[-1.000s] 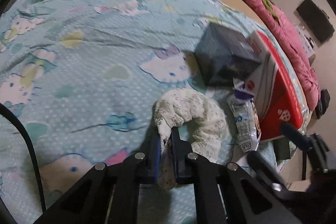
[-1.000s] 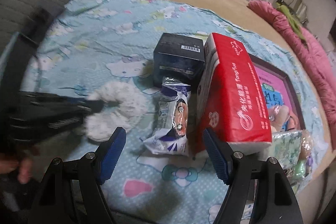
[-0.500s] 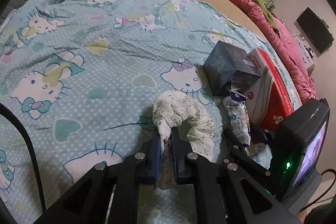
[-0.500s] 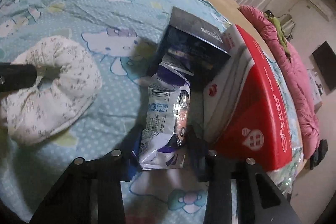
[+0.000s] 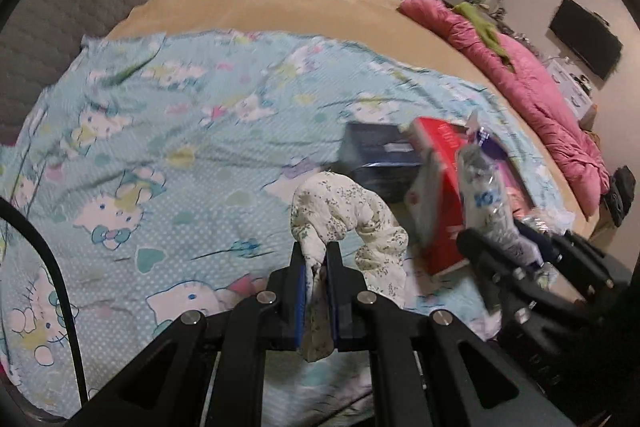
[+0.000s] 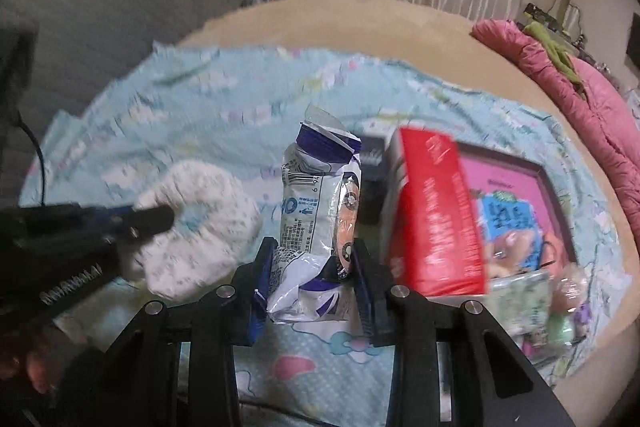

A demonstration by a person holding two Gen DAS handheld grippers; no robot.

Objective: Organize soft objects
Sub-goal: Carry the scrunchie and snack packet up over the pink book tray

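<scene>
Your left tongs (image 5: 316, 267) are clamped on one end of the floral neck pillow (image 5: 348, 215), so the rest of it arches up and forward of the tips and droops down on their right side. Gripping it by the end rather than the middle lets the soft body hang free, which probably makes it easier to carry clear of the blanket (image 5: 160, 147) on the bed. From the right wrist view the pillow (image 6: 200, 219) sits to the left of your right tongs, with the left tongs biting into its inner curve.

Your right tongs (image 6: 312, 267) are closed on the lower part of the snack bag (image 6: 320, 207), which stands upright between the blue pads with its crimped top pointing away from you. Holding it low keeps the crinkly top from folding over, though the bag is thin and may slip if you squeeze lightly.

Just right of the right tongs, the red tissue pack (image 6: 436, 211) stands on its side, leaning against the pink picture frame (image 6: 516, 203) beyond it. A dark box (image 6: 372, 163) sits just behind the bag, partly hidden. Both pictures are blurred, so the exact clearance between bag and tissue pack is hard to judge; mind that gap as you move.

It looks like both soft things are in hand and off the blanket, with neither yet set in a sorted place.
</scene>
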